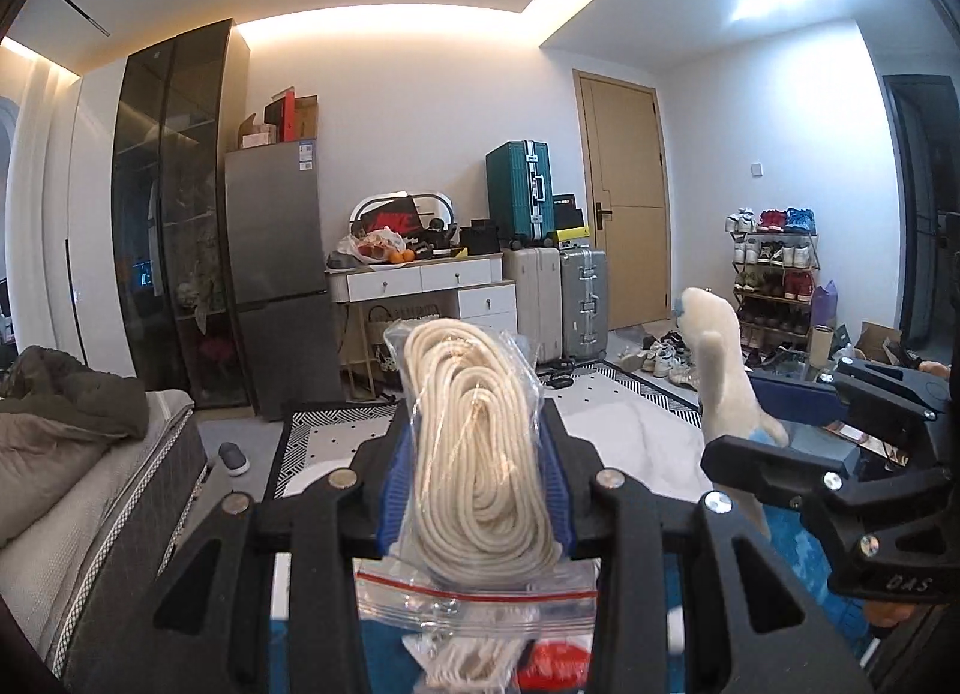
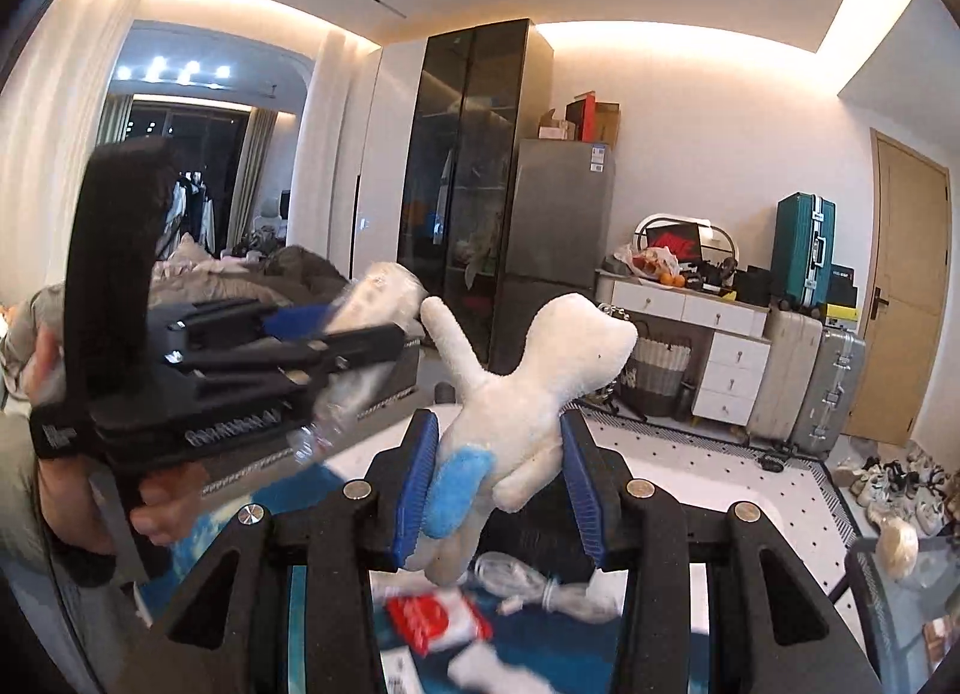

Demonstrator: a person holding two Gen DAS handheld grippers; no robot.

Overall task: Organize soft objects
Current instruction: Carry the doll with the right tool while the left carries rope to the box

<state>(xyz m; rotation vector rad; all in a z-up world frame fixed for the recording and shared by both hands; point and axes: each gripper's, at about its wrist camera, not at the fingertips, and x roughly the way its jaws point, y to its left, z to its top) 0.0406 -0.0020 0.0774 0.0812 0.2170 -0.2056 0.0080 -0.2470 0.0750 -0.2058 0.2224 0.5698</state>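
Observation:
My left gripper (image 1: 474, 442) is shut on a clear zip bag of coiled cream rope (image 1: 480, 454), held up in the air between its blue pads. My right gripper (image 2: 498, 454) is shut on a white plush toy with blue patches (image 2: 528, 394), whose head and limb stick up past the pads. In the left wrist view the plush toy (image 1: 720, 358) and the right gripper (image 1: 798, 448) show at the right. The right wrist view has the left gripper (image 2: 336, 328) with its rope bag (image 2: 384, 298) at the left, held by a person's hand (image 2: 162, 508).
Below lies a blue surface (image 2: 336, 592) with a red-and-white packet (image 2: 438, 619), a bundled white cable in a bag (image 2: 540, 586) and another white soft thing (image 2: 492, 670). A bed (image 1: 78, 484) stands left, a patterned rug (image 1: 624, 424), suitcases (image 1: 558, 298), a dresser (image 1: 432, 286) and a shoe rack (image 1: 774, 274) lie ahead.

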